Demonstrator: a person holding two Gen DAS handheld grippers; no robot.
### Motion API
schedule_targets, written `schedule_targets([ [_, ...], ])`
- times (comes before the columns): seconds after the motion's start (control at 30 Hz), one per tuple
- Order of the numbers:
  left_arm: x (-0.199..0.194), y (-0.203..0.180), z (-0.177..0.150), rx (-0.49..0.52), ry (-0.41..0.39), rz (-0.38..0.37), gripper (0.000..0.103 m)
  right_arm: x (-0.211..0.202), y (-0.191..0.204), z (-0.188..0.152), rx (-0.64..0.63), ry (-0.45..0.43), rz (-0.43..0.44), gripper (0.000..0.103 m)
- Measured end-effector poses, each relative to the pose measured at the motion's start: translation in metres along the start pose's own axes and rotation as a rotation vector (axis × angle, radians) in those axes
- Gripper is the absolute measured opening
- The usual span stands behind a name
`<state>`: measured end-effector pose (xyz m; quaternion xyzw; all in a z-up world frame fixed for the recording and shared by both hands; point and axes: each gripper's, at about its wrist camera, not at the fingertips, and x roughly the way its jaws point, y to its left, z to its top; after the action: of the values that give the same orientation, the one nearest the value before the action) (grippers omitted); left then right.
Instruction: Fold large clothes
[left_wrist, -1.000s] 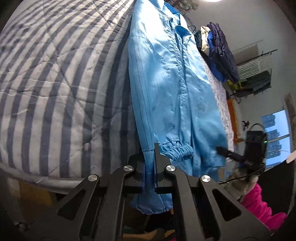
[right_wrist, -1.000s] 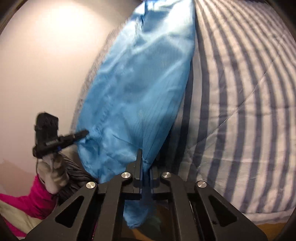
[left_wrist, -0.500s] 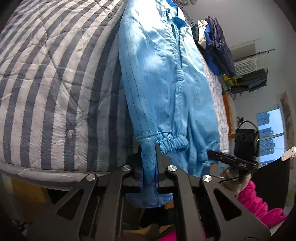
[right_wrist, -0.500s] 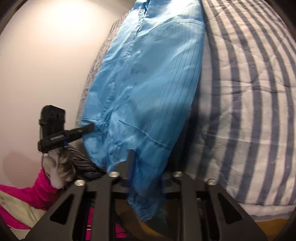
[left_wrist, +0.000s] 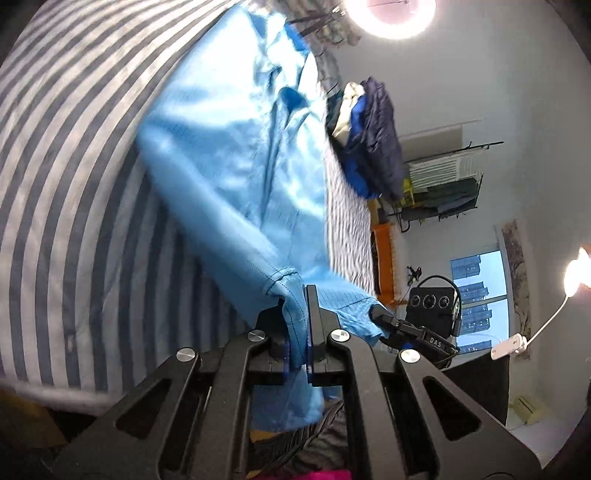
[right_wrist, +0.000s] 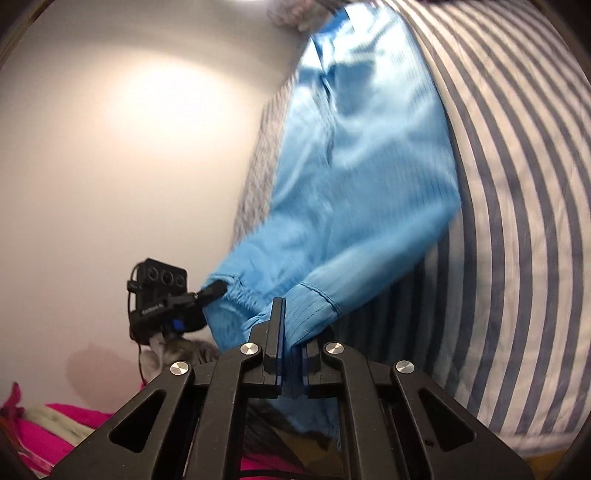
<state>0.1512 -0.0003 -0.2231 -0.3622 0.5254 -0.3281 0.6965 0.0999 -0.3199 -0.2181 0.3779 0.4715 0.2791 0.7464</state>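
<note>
Blue cloth is off the bed at its near end now: a second ago the garment (left_wrist: 236, 177) lay flat along the striped quilt (left_wrist: 62, 184) with its hem hanging over the near edge, and both grippers have since carried that hem up, so the lower part rises in a loose sag while the collar end still lies toward the far edge. The left gripper (left_wrist: 297, 332) is pinching a hem corner, its jaws pressed together on the fabric. The right gripper (right_wrist: 291, 354) was looser half a second ago; its jaws are closing again with blue cloth between them, so its hold looks regained. In the right view the left gripper sits just beside an elastic cuff (right_wrist: 236, 291). Both views are blurred, so finer creases cannot be read. I judge this the start of a bottom-to-top fold: the hem must next travel toward the collar, both corners kept level.
</note>
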Motion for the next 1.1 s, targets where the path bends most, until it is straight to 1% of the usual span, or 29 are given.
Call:
schedule_targets([
  [0.1,0.003,-0.012,0.024,0.029,-0.031,0.007,0.003,0.003,0.009,0.025,-0.051,-0.037,-0.048,0.005],
  [0.23,0.011,-0.019,0.060,0.048,-0.080,0.036,0.003,0.011,0.007,0.067,-0.080,-0.072,-0.121,0.005],
  [0.33,0.020,-0.018,0.091,0.049,-0.111,0.077,0.003,0.022,0.002,0.097,-0.090,-0.096,-0.166,0.005],
  [0.47,0.041,-0.011,0.127,0.043,-0.136,0.133,0.003,0.037,-0.012,0.134,-0.082,-0.125,-0.225,0.005],
  [0.53,0.052,-0.004,0.140,0.038,-0.151,0.172,0.003,0.046,-0.021,0.147,-0.074,-0.131,-0.246,0.005],
  [0.57,0.055,0.002,0.146,0.029,-0.152,0.179,0.003,0.050,-0.026,0.151,-0.067,-0.129,-0.254,0.005],
  [0.8,0.075,0.038,0.159,-0.036,-0.151,0.237,0.003,0.072,-0.062,0.165,0.014,-0.094,-0.304,0.005],
  [0.9,0.078,0.041,0.160,-0.033,-0.150,0.251,0.003,0.076,-0.064,0.169,0.007,-0.076,-0.314,0.005],
  [1.0,0.077,0.041,0.159,-0.022,-0.147,0.260,0.003,0.076,-0.059,0.173,-0.005,-0.089,-0.303,0.006],
  [1.03,0.076,0.040,0.159,-0.021,-0.148,0.264,0.003,0.076,-0.059,0.174,0.002,-0.092,-0.295,0.009],
  [1.07,0.076,0.039,0.160,-0.025,-0.146,0.267,0.005,0.075,-0.059,0.176,0.014,-0.088,-0.279,0.012],
  [1.1,0.076,0.040,0.162,-0.034,-0.141,0.261,0.019,0.073,-0.058,0.177,0.025,-0.087,-0.267,0.023],
])
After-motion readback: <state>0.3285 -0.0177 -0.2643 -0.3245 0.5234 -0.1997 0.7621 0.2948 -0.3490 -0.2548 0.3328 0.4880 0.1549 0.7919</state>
